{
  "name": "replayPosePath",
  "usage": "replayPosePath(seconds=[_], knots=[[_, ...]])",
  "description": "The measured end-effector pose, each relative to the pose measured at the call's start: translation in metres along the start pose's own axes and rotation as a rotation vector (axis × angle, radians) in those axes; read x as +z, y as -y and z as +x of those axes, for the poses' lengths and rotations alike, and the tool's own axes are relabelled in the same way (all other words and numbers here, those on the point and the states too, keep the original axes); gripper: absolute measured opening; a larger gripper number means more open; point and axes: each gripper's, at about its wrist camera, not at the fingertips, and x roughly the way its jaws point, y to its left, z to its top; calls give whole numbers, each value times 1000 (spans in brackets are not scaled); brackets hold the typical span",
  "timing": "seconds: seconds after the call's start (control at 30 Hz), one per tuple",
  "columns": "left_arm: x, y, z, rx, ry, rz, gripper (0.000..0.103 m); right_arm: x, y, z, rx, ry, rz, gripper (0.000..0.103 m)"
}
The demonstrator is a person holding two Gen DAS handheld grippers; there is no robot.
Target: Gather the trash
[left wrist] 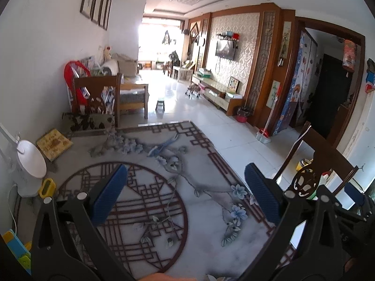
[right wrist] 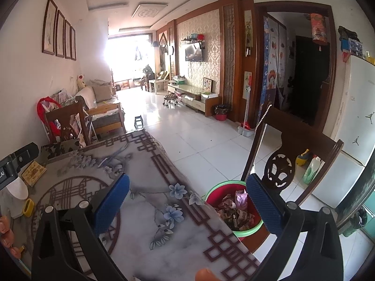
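Both grippers hang over the patterned table (left wrist: 164,199), left gripper (left wrist: 185,182) and right gripper (right wrist: 187,196) spread wide with nothing between the fingers. The trash bin (right wrist: 246,230), stuffed with wrappers, sits on the floor just past the table's right edge, beside a wooden chair (right wrist: 302,138). Beyond the far edge lies open tiled floor (right wrist: 194,140).

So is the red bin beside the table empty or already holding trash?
Holding trash. In the right wrist view the red bin shows crumpled wrappers and paper inside, well below its green rim; it stands upright on the floor.
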Motion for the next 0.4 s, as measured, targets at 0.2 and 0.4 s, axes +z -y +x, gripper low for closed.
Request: replayPosePath(seconds=[0.2,0.4], knots=[[-19,-38,37,135,-43,-61,98,-14,-26,58,55,-122,-65,96],[-103,-151,112,393,-298,-137,98,-64,-77,162,175,-296,-221,96]])
